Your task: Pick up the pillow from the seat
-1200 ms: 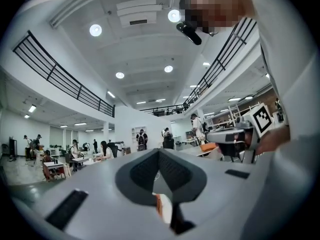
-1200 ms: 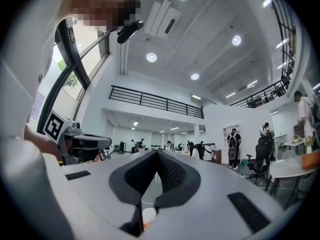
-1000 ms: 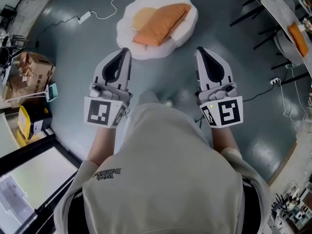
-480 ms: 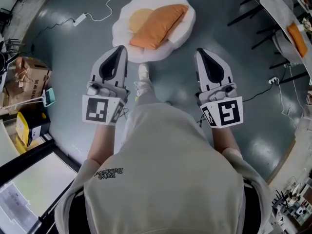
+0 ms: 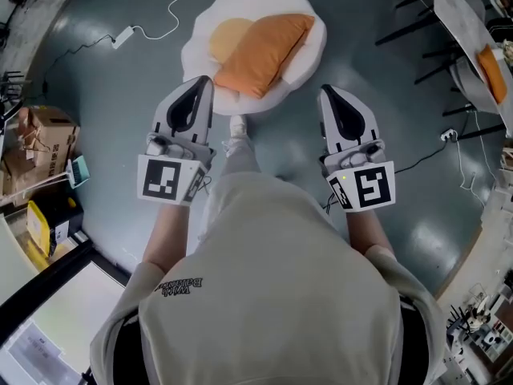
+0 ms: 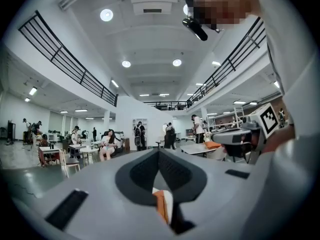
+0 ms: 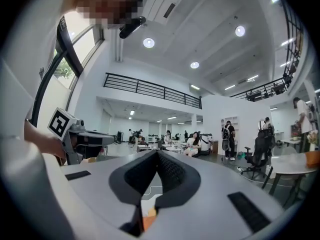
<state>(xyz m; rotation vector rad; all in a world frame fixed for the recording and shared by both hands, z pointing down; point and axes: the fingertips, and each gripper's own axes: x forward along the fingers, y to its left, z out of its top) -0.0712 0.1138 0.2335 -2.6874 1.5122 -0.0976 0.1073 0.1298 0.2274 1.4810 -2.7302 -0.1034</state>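
Observation:
An orange pillow (image 5: 260,50) lies on a white, egg-shaped floor seat (image 5: 309,58) with a yellow round patch (image 5: 227,37), at the top middle of the head view. My left gripper (image 5: 204,83) is held level, its tips at the seat's near left edge, shut and empty. My right gripper (image 5: 327,93) is held level to the right of the seat, also shut and empty. In the left gripper view a sliver of orange pillow (image 6: 160,204) shows through the gap in the shut jaws. A bit of orange (image 7: 147,219) shows the same way in the right gripper view.
A white cable (image 5: 172,18) with a power adapter (image 5: 123,36) trails from the seat to the left. Cardboard boxes (image 5: 40,135) stand at the left, chairs and a table (image 5: 465,22) at the right. A black cable (image 5: 417,163) runs across the floor on the right. My shoe (image 5: 237,125) is just before the seat.
The seat and pillow have drawn a little nearer to both grippers. My foot has stepped forward toward the seat. Both grippers stay shut.

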